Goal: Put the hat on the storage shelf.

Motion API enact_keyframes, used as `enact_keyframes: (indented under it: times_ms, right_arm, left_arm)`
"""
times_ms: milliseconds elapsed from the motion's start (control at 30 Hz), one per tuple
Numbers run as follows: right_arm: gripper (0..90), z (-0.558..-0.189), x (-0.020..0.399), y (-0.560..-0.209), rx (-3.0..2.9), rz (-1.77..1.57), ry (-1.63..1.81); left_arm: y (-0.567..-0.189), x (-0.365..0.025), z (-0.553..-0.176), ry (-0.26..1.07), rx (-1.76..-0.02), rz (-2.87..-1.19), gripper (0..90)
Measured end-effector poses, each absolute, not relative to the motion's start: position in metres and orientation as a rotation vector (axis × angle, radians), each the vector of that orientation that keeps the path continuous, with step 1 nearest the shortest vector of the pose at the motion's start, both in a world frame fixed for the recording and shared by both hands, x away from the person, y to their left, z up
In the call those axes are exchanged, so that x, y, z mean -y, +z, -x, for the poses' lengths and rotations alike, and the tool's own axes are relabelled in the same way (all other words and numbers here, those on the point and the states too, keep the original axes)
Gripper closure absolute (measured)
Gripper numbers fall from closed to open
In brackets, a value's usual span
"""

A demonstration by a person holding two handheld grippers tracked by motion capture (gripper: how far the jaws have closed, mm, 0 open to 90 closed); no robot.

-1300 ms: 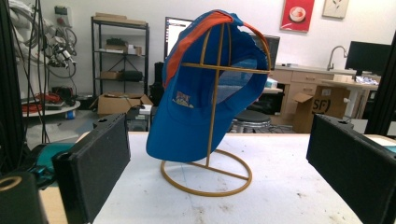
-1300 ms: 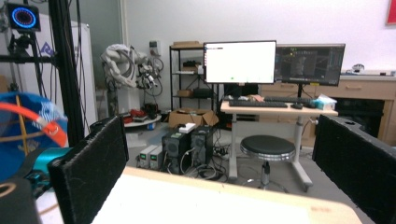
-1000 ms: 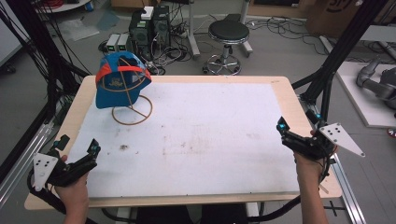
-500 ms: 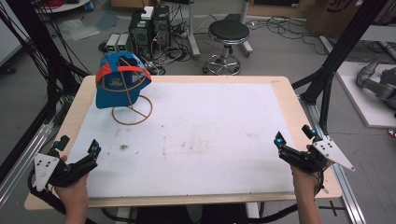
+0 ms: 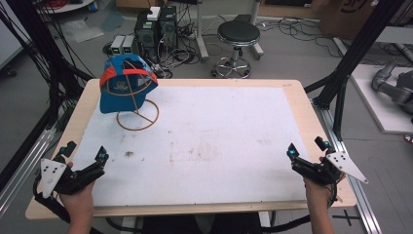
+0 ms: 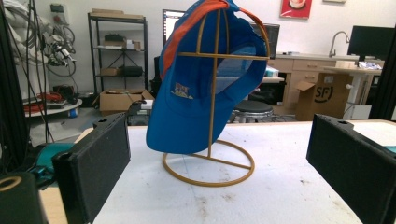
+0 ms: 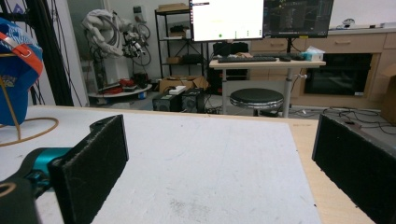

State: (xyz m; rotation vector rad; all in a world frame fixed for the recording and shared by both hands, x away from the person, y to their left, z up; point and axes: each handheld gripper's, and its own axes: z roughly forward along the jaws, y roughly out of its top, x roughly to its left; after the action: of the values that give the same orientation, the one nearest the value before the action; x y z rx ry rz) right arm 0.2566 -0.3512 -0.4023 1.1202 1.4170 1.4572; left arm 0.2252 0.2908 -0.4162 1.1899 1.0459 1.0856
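Observation:
A blue cap with an orange band hangs on a gold wire stand at the far left of the table. My left gripper rests near the front left corner, open and holding nothing. In the left gripper view its jaws stand wide apart and frame the cap and the stand's ring base a short way ahead. My right gripper sits near the front right edge, open and holding nothing. The right gripper view catches the cap at its far left edge.
A white mat covers most of the wooden table. Black frame poles rise by both sides of the table. A stool and computer boxes stand on the floor beyond the far edge.
My right gripper has drawn back toward the front edge of the table and sunk lower. The left gripper, the cap and the stand have hardly moved.

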Motion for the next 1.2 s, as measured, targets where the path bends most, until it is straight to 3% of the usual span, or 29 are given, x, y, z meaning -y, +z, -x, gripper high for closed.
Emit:
enact_keyframes:
  times_ms: [1200]
  right_arm:
    - [3.3, -0.2508, 0.3500, -0.4071, -1.399, -1.124, 1.443]
  left_arm:
    - [-0.4166, -0.2872, -0.2265, 1.068, -1.067, -1.229, 6.6]
